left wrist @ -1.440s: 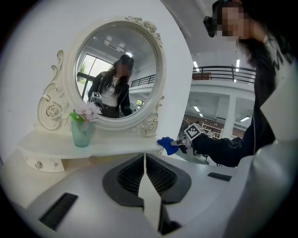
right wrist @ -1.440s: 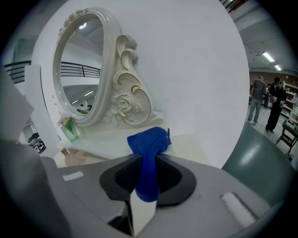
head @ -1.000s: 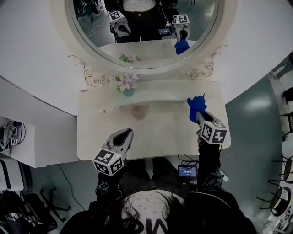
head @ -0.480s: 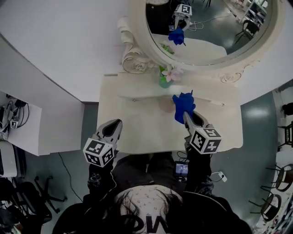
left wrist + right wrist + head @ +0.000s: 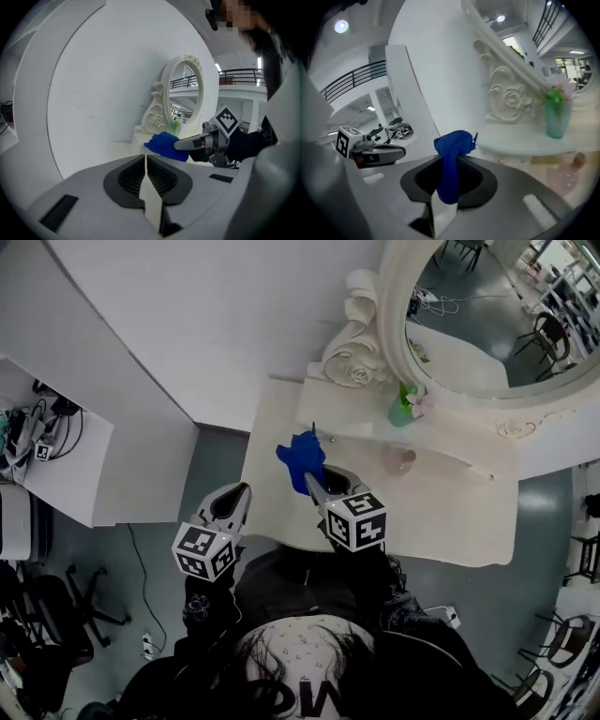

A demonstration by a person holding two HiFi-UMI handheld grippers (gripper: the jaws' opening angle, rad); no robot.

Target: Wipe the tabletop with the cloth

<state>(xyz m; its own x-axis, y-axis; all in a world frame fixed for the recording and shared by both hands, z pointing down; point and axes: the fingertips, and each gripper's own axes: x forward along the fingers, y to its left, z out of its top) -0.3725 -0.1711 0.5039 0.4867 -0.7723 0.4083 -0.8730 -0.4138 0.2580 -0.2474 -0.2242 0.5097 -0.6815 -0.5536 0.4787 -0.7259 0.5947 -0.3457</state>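
Observation:
A blue cloth (image 5: 300, 457) is bunched between the jaws of my right gripper (image 5: 312, 480), which is shut on it above the left end of the cream tabletop (image 5: 450, 512). In the right gripper view the cloth (image 5: 452, 154) sticks up out of the right gripper (image 5: 449, 187). My left gripper (image 5: 238, 493) hangs just off the table's front left corner, shut with nothing in it. Its jaws meet in the left gripper view (image 5: 145, 161), where the cloth (image 5: 161, 143) shows ahead.
An ornate oval mirror (image 5: 487, 315) stands behind the table against a white wall. A green vase with pink flowers (image 5: 403, 409) sits on the raised back shelf, with a pinkish patch (image 5: 405, 461) on the tabletop in front. A white side desk (image 5: 56, 446) with cables is at the left.
My right gripper has carried the cloth from the table's right end to its left end. The left gripper stayed shut near the front edge, now past the left corner.

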